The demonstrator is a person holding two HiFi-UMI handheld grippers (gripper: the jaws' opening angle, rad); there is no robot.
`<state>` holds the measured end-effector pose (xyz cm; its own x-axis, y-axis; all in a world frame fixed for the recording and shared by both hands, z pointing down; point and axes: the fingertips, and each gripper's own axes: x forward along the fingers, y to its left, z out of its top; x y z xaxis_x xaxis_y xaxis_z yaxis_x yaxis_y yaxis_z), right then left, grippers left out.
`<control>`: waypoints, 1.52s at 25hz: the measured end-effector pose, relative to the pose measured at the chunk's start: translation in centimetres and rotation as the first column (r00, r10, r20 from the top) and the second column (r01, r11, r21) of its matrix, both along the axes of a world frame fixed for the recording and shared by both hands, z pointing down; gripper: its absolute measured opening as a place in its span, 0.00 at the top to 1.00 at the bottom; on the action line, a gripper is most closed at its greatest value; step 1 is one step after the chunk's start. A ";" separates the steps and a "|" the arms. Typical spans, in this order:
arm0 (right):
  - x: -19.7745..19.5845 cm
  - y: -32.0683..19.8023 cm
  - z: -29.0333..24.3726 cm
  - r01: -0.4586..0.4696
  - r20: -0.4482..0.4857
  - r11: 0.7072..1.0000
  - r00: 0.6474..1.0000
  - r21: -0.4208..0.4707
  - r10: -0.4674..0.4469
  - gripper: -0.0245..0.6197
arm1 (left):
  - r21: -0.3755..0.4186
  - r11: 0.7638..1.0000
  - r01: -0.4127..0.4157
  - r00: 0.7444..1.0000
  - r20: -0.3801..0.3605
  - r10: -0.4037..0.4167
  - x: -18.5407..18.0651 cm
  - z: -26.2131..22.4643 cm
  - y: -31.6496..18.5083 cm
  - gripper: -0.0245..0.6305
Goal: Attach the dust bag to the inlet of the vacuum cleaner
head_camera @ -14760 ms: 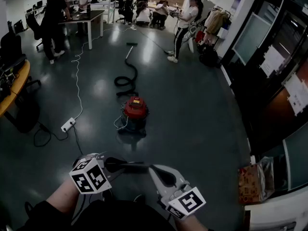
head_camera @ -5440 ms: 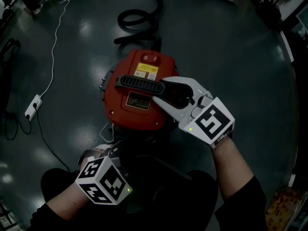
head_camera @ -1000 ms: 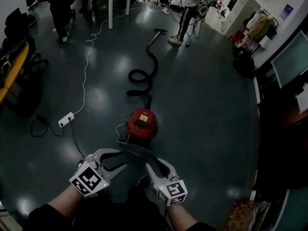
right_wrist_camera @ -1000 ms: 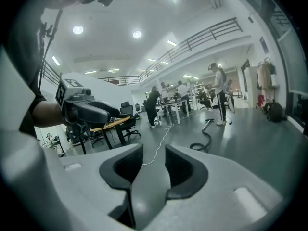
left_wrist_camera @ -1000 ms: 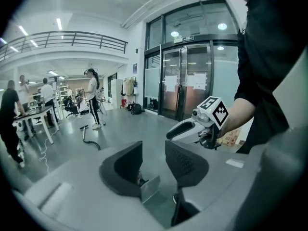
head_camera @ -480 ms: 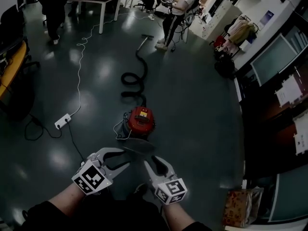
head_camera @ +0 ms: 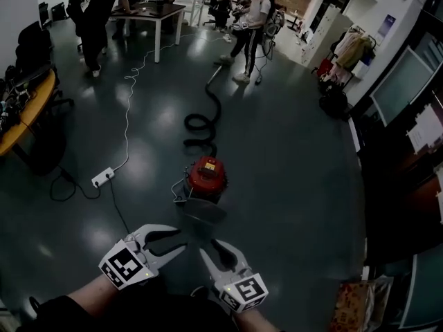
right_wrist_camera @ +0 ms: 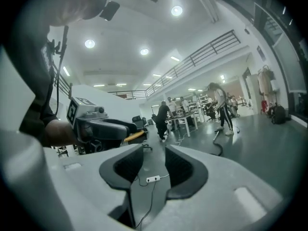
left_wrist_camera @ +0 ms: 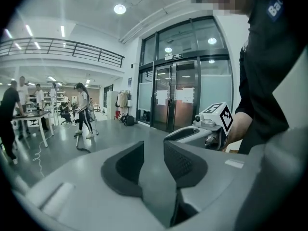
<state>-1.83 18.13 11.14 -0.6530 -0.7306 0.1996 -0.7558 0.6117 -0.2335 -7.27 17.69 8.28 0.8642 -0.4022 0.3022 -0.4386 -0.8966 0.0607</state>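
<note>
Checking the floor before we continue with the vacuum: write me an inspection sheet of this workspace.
Surface: dark glossy floor, reflecting ceiling lights.
Job's things: round red vacuum cleaner upright, red top in place; its black corrugated hose coiled behind it; dust bag not identifiable, only a dim grey shape before the vacuum.
Clutter: orange patterned bag by the right wall.
Grippers: left gripper open, jaws just closing slightly, nothing between them; right gripper open, empty; both short of the vacuum.
Cables: white power strip left of the vacuum, its white cable running toward a white-legged table.
Surroundings: people at that table; glass doors at the right.
</note>
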 end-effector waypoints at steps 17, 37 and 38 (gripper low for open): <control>1.9 9.1 -7.7 0.037 0.065 0.986 0.997 0.165 -0.049 0.96 | 0.116 0.986 -0.117 0.985 -0.109 0.130 4.9 -7.2 9.1 0.96; -1.6 9.6 -8.1 0.029 0.034 0.982 0.999 0.188 -0.036 0.96 | 0.110 0.990 -0.084 0.987 -0.126 0.097 1.5 -6.2 10.9 0.96; -1.4 9.5 -7.8 0.021 0.029 0.982 0.999 0.186 -0.027 0.96 | 0.108 0.990 -0.085 0.988 -0.122 0.098 1.6 -6.2 10.9 0.96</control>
